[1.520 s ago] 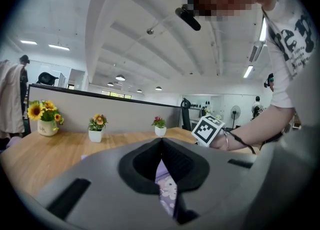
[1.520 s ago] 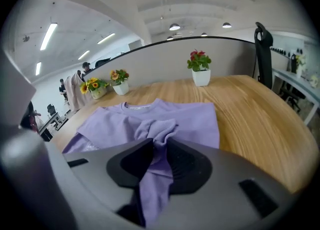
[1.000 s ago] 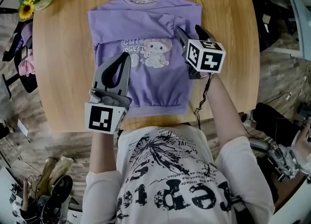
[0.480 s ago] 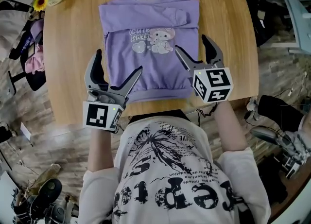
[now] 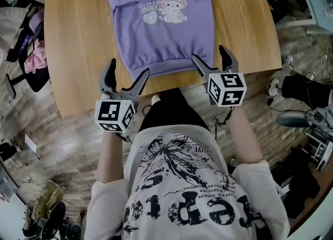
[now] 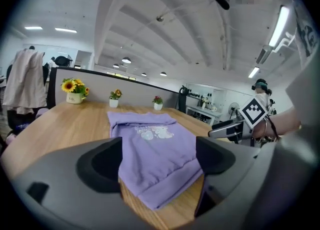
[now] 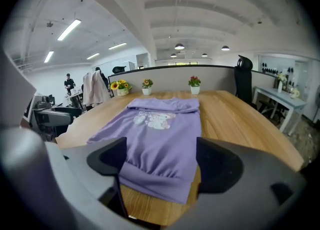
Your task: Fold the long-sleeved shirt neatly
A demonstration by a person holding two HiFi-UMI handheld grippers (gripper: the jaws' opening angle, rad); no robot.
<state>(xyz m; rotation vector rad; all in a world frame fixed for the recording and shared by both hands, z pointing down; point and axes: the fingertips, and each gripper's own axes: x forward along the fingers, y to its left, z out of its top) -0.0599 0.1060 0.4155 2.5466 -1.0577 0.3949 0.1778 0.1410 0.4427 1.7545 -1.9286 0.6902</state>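
Both grippers have drawn back off the shirt (image 5: 164, 30) to the near edge of the table (image 5: 78, 51). The jaws of the left gripper (image 5: 128, 68) and right gripper (image 5: 208, 53) have just been opening, with nothing pinched. It lies flat, sleeves apparently folded in. Best to take both hem corners evenly, then carry them to the collar.

Pretty much the only readable thing is the white print (image 5: 148, 8) on the purple long-sleeved shirt (image 5: 166, 41): looks like "Cute" over "SWEET", right beside the cartoon animal (image 5: 174, 4) (tiny from the head view, so I'm squinting). The person's white T-shirt (image 5: 182, 181) has big black lettering, but it's upside down and I can't make out words.
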